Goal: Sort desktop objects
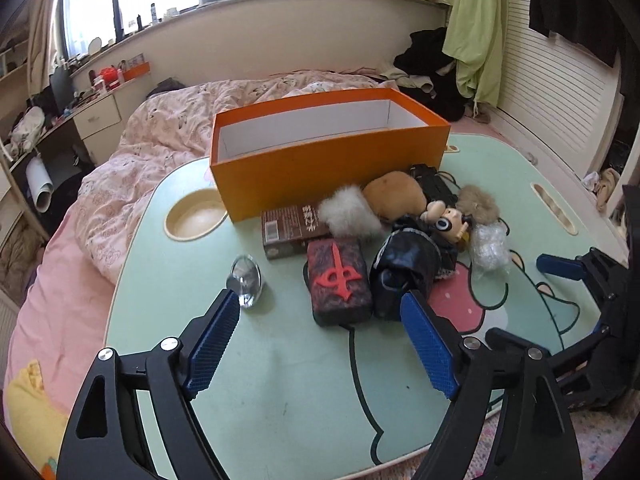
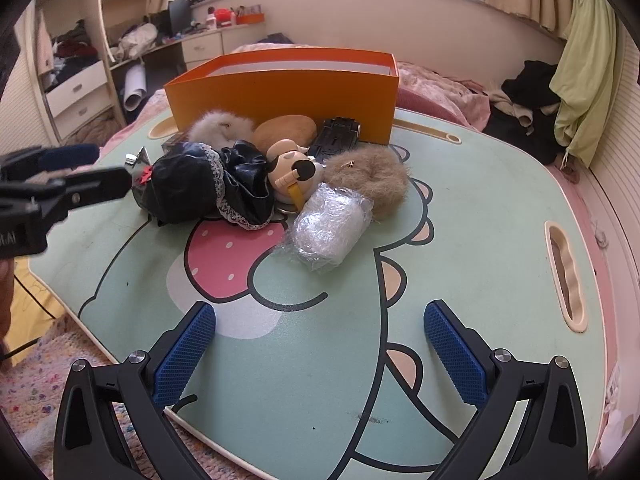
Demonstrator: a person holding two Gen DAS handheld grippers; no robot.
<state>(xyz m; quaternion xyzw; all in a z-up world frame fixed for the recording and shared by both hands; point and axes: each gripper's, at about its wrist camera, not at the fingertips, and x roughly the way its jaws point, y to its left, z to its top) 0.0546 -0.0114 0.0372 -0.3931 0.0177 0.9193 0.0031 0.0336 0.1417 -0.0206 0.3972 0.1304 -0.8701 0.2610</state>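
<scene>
1. The left gripper (image 1: 320,320) is standing wide open and empty; a careless closing risks clipping the black frilled cloth (image 1: 408,260) touching its right finger.
2. The dark block with the red symbol (image 1: 340,280) is lying mid-frame, just beyond the fingertips.
3. The right gripper (image 2: 320,344) is hanging open, empty, low in its frame.
4. The orange box (image 1: 328,160) is waiting behind.

Red cross-like sign on dark block (image 1: 340,280); brown box's (image 1: 290,226) print unreadable.
</scene>
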